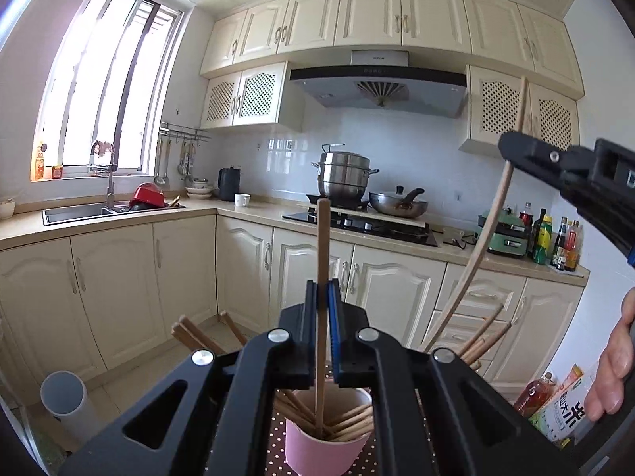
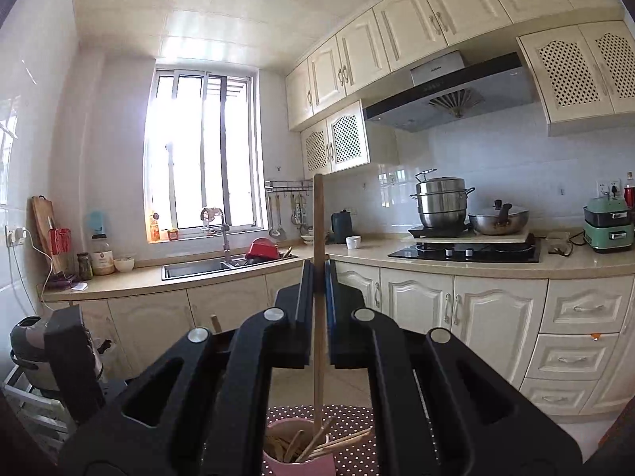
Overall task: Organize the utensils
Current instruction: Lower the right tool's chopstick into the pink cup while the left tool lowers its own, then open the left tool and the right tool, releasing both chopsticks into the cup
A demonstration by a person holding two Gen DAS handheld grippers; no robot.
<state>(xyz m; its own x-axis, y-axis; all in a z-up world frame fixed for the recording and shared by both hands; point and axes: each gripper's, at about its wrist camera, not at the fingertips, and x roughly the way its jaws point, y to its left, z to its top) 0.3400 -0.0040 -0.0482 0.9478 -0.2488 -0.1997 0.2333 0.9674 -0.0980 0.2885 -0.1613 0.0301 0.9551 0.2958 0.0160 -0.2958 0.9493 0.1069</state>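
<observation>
A pink cup (image 1: 317,448) holding several wooden chopsticks stands on a dotted brown cloth (image 1: 274,460) right below my left gripper (image 1: 322,289). That gripper is shut on an upright chopstick (image 1: 322,238) whose lower end sits inside the cup. My right gripper (image 1: 512,146) hangs at the upper right, shut on a second chopstick (image 1: 488,234) that slants down toward the cup. In the right wrist view, the right gripper (image 2: 318,269) clamps its chopstick (image 2: 318,218) upright over the pink cup (image 2: 272,463). More chopsticks (image 1: 194,333) poke out from behind the left gripper's body.
A person's hand (image 1: 611,377) holds the right gripper's handle at the right edge. An oil bottle (image 1: 532,396) and a rice bag stand below it. A white bin (image 1: 65,396) is on the floor at left. Cabinets, sink (image 2: 198,269) and stove (image 2: 464,254) line the far walls.
</observation>
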